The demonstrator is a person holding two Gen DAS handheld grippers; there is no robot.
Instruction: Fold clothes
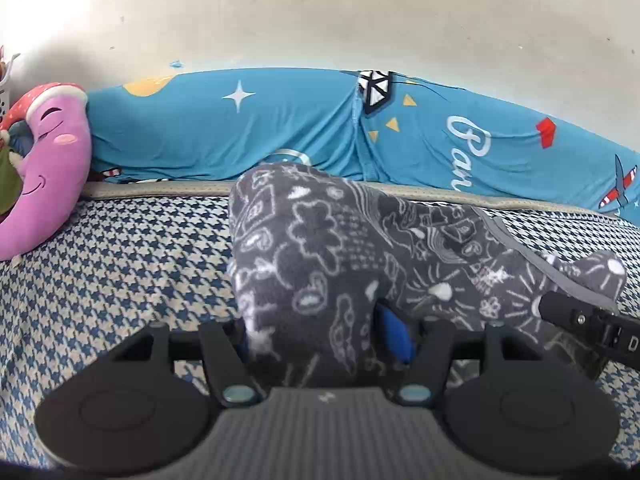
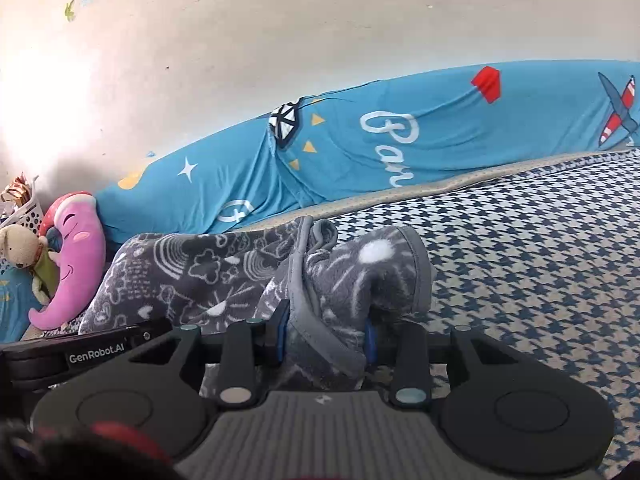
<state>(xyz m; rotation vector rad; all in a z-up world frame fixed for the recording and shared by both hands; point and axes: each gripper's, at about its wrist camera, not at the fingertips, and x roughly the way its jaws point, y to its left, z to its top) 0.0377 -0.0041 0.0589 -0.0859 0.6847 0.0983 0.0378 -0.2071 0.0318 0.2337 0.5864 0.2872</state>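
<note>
Right up close, a bunched handful of the grey fleece garment is pinched in the left tongs, and its trimmed edge is clamped in the right tongs. The fabric is held up off the houndstooth bed, near side, probably so it can be carried flat into a fold. The two tongs are kept close together, edge to edge. A blue printed sheet and purple moon pillow are seen far left.

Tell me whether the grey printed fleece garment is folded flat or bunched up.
Bunched up, not folded flat. The grey fleece garment humps above the houndstooth bed cover, gathered between both grippers, left gripper and right gripper.
</note>
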